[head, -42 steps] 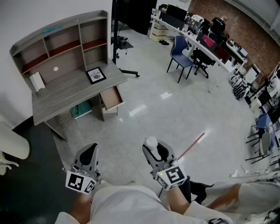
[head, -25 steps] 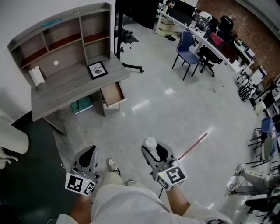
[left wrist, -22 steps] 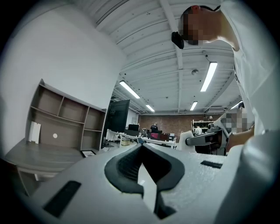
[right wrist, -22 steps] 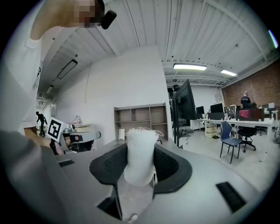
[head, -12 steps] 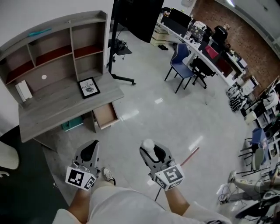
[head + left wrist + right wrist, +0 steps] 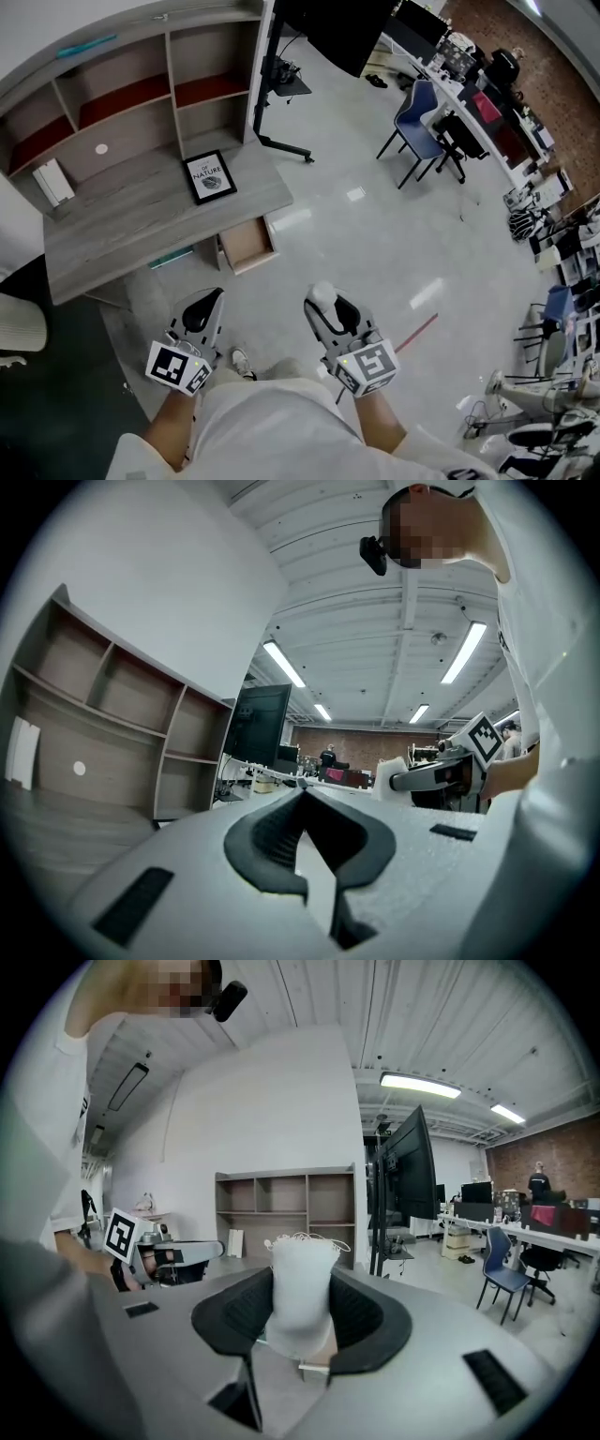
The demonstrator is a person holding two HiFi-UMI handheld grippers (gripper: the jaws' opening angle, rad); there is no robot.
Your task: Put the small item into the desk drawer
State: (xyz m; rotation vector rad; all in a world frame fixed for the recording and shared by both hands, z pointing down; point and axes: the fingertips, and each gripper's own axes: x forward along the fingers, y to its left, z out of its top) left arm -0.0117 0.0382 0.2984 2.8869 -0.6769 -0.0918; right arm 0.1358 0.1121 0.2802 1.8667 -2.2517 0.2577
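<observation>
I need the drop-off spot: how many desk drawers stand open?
1. The open drawer sticks out from under the desk, at the end bearing the framed picture. Closed ones may be hidden beneath it.

Place: an open-plan office or lab workspace.
Floor: a pale, glossy floor (image 6: 375, 234) that mirrors the ceiling lights.
Near corner: a grey desk (image 6: 122, 225) with a shelf hutch (image 6: 122, 84), an open drawer (image 6: 248, 242) and a framed picture (image 6: 209, 176), set against a white wall.
Far side: a long white table (image 6: 469, 89) crowded with monitors, along a brick wall (image 6: 572, 56).
Seating: a blue chair (image 6: 419, 108).
Screen: a large black display (image 6: 337, 28) on a stand.
Ceiling: strip lights (image 6: 286, 663).
</observation>
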